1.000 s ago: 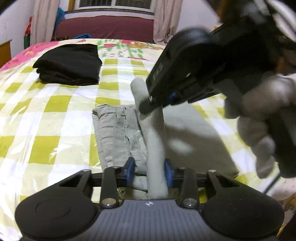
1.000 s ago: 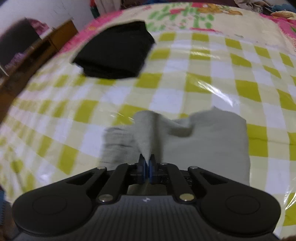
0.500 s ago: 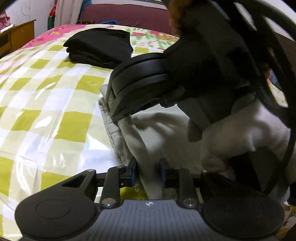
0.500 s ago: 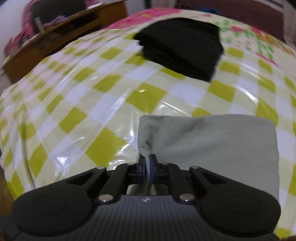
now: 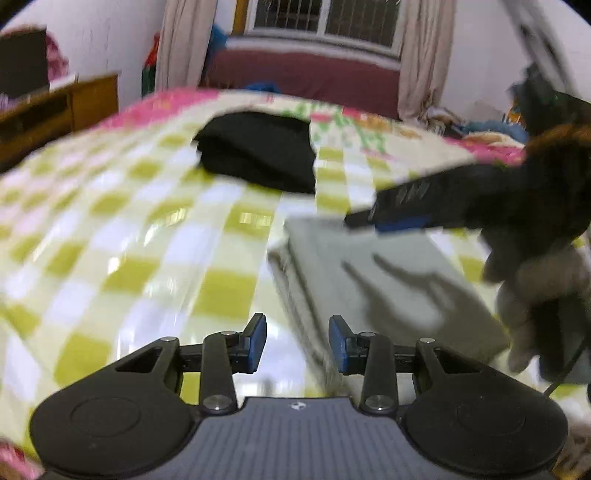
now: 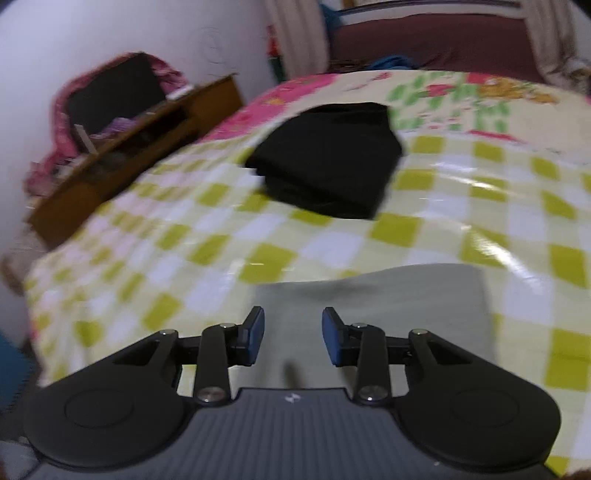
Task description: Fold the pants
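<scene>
Left gripper, at the bottom centre of the left wrist view, stands with its blue-padded jaws parted and nothing between the pads; the jaws have just been opening, and the cloth lies beyond and to the right of them. Right gripper, at the bottom centre of the right wrist view, is likewise released, its jaws having just opened, with only flat cloth showing past the gap. The grey pants lie folded into a flat rectangular stack at centre right of the left wrist view, layered edges visible along the stack's left side; in the right wrist view the same pants fill the lower centre, directly beyond the fingertips. In the left wrist view the right gripper enters from the right edge over the far end of the stack, held by a gloved hand at the right margin; whether its tip touches the cloth cannot be told through the blur. The pants rest on a glossy yellow-and-white checked cover spread over the bed. A folded black garment lies farther up the cover, well apart from the pants, at upper centre of both views. A wooden cabinet stands at the left edge, and a curtained window fills the top of the left wrist view.
</scene>
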A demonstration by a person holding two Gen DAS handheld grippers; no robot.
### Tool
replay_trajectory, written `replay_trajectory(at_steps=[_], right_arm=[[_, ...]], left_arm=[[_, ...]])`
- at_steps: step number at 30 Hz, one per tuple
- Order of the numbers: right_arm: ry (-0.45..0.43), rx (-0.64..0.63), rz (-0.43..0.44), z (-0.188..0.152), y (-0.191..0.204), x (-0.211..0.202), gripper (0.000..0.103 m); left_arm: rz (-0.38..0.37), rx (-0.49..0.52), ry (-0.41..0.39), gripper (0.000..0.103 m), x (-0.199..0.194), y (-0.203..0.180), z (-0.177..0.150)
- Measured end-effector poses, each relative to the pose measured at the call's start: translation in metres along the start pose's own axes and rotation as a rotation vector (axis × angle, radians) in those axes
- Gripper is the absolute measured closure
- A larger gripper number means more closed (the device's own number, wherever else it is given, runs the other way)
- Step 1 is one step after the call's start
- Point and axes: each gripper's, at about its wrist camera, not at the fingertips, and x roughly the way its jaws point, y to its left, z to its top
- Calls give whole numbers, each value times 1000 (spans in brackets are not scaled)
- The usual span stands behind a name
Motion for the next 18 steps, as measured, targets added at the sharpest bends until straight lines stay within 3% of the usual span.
replay_trajectory(at_steps=[6, 11, 14, 18], right_arm=[[-18, 69, -44, 0, -23, 13, 66], [20, 73, -85, -10, -44, 32, 67], [72, 124, -66, -17, -61, 56, 68], [54, 134, -56, -15, -62, 46, 68]], left_arm=[[28, 36, -95, 53, 53, -18, 37], [118, 22, -15, 51, 121, -14, 42], [134, 0, 35, 37, 134, -2, 31], [147, -5, 39, 31, 126, -3, 32]])
